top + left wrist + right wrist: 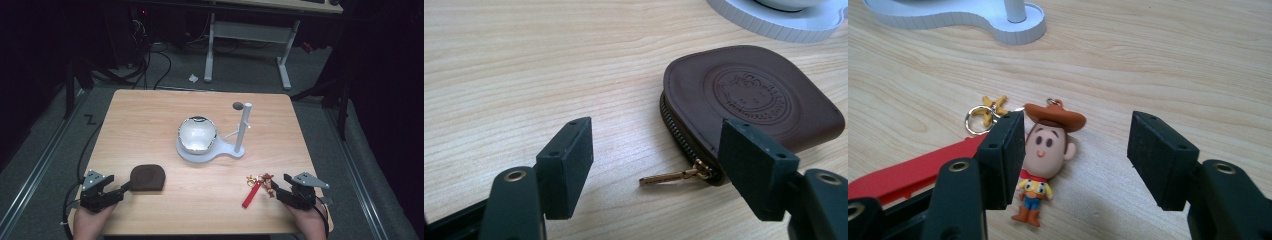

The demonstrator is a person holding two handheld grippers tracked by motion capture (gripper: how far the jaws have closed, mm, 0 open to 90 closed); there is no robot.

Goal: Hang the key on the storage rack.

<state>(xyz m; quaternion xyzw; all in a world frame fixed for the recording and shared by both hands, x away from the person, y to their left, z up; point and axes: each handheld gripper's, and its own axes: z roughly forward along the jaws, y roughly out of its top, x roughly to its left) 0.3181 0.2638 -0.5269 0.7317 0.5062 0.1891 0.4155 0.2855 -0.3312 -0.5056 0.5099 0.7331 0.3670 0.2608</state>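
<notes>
Jaws of both grippers spread, empty. Left gripper (656, 165) at coin pouch (751, 97): soft, light; pinch zipper pull (671, 175). Right gripper (1075, 160) over cowboy keychain (1045, 155): small, rubbery, light.

A stand (230, 151) sits at the middle of the table (150, 120), with a bowl (197, 134) on its left part and a post (242, 127) rising from its right part. A small round thing (238, 105) lies behind the post. A zipped pouch (148, 178) lies near the front left, just ahead of the left gripper (121, 188). A keychain figure (268, 183) with its strap (252, 195) lies front right, the figure just before the right gripper (277, 187), the strap to its left.
</notes>
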